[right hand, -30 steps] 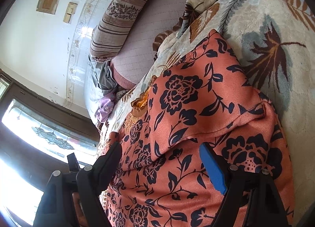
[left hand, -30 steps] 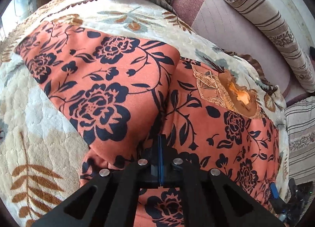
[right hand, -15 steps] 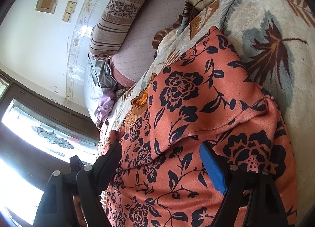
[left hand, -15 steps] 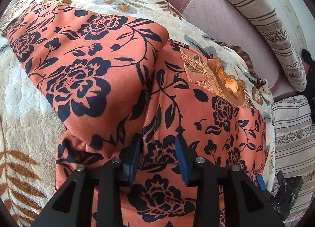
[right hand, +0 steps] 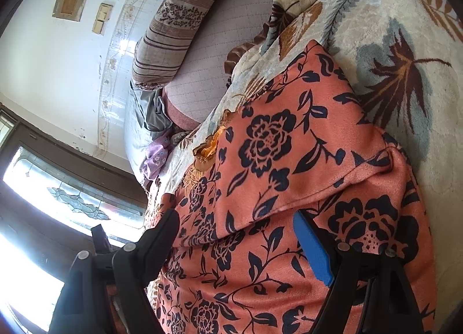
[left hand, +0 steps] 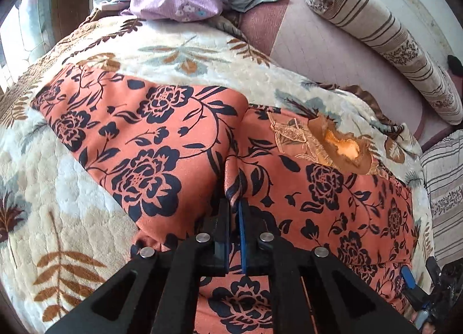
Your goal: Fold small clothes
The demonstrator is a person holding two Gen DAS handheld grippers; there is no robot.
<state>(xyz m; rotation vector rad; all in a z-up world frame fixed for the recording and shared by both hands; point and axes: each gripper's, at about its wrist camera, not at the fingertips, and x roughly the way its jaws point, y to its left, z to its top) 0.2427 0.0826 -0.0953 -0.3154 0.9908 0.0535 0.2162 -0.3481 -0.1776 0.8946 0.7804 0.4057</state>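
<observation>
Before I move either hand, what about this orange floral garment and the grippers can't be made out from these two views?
- Orange floral garment: its near hem is hidden by the left gripper in the left wrist view.
- What the folded flap covers: hidden by the flap itself, right wrist view.
- Right gripper: whether its fingertips touch the cloth cannot be told.
- Garment type: unclear in both views.

The left hand-held gripper point(left hand: 234, 212), black with one blue pad, has its jaws drawn nearly together, pinching a raised ridge of orange floral fabric point(left hand: 231, 180). The right hand-held gripper point(right hand: 235, 235) hovers low with jaws spread wide, gripping nothing.
</observation>
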